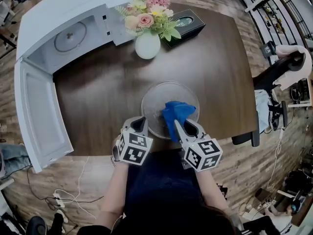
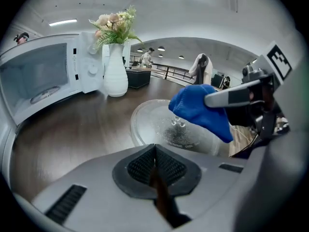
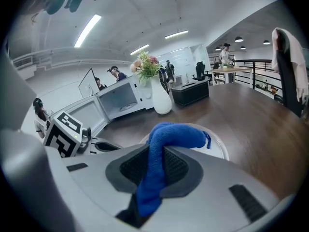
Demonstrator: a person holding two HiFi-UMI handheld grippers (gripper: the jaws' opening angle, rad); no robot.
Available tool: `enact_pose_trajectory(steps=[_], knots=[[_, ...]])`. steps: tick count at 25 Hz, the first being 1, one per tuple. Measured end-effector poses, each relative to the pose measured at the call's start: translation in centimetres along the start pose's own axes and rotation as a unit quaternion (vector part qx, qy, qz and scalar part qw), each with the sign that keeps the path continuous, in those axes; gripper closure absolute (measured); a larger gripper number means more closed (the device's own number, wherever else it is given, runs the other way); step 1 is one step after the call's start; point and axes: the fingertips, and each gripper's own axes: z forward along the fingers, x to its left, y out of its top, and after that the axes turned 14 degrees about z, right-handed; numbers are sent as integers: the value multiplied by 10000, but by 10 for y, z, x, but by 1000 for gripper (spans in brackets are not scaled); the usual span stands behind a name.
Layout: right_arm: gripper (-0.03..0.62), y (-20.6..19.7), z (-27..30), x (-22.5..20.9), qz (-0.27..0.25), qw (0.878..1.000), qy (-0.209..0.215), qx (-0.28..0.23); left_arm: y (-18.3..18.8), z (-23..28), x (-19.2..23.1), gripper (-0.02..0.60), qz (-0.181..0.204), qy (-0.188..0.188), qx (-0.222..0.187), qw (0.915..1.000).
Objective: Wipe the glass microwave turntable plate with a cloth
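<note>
Glass turntable plate [image 1: 152,104] lies flat on the dark wood table [image 1: 220,58], near the table's front edge, directly ahead of both grippers. Left gripper view shows small droplets and a speckled patch on the glass near its centre.

Blue cloth [image 1: 176,114]: bunched and folded, held over the near-right part of the plate. Whether it touches the glass cannot be determined.

Right gripper [image 1: 185,126]: jaws clamped on the cloth. A strip runs down between the pads and the bulk sticks out past the tips over the plate.

Left gripper [image 1: 138,124]: jaws closed together, pads meeting, nothing between them. Tips sit just beside the plate's near-left rim; contact not determinable.

Further back on the table: white vase [image 1: 147,44] with pink and cream flowers, upright, well apart from the plate. Black box [image 1: 186,23] just behind the vase. White microwave [image 1: 63,28] at far left, door swung open.
</note>
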Motion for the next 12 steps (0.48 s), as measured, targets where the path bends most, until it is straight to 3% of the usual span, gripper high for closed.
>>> enact_pose_trajectory(steps=[12], knots=[[540,11,17,-1,-135,9994,267,185,-13,10,-1,577,557,163,577,9966]])
